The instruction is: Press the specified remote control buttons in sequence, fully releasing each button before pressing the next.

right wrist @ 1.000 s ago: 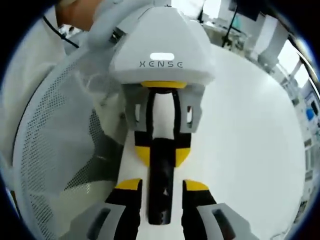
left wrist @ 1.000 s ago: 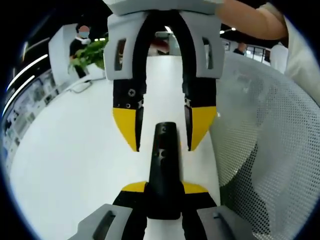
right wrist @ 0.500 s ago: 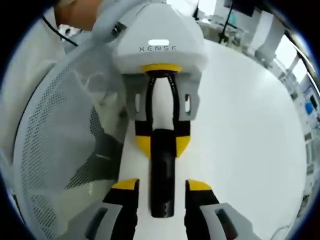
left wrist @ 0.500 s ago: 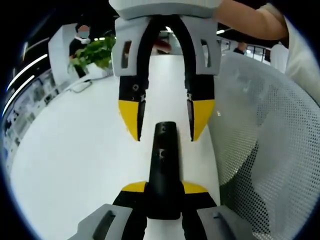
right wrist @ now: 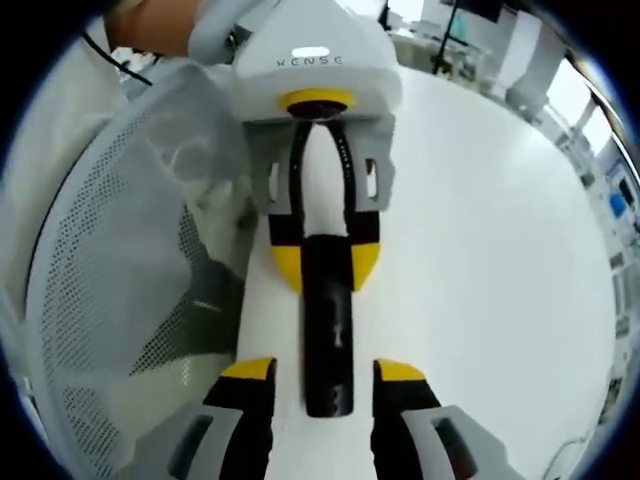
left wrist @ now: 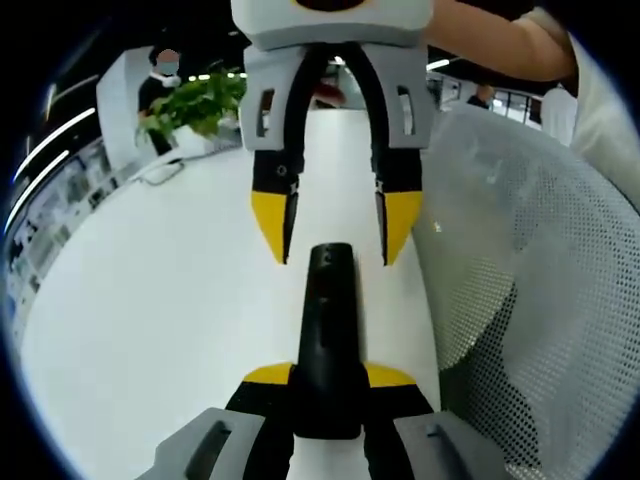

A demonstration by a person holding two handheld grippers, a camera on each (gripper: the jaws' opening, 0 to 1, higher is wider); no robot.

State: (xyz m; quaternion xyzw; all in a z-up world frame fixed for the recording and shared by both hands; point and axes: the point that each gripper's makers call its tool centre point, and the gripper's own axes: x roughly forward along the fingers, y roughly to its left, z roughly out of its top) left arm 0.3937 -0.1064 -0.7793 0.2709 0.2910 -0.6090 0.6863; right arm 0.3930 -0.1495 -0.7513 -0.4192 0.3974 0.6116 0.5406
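Note:
A slim black remote control (left wrist: 326, 320) lies lengthwise over the white table (left wrist: 150, 300), and my left gripper (left wrist: 325, 376) is shut on its near end. In the left gripper view my right gripper (left wrist: 335, 228) comes down from the top, open, its yellow fingertips (left wrist: 270, 222) level with the remote's far end and apart from it. The right gripper view has my right gripper (right wrist: 322, 372) open at the bottom, one jaw on each side of the remote (right wrist: 328, 330). Beyond it the left gripper (right wrist: 326, 272) clamps the remote's other end.
A white mesh chair back (left wrist: 530, 290) stands close beside the table edge, also seen as the chair back (right wrist: 120, 280) in the right gripper view. A green plant (left wrist: 190, 105) and a standing person (left wrist: 160, 85) are at the table's far end. A person's arm (left wrist: 500, 45) reaches in.
My right gripper has drawn back along the remote, so its tips now flank only the remote's far end. The left gripper and the remote have stayed put.

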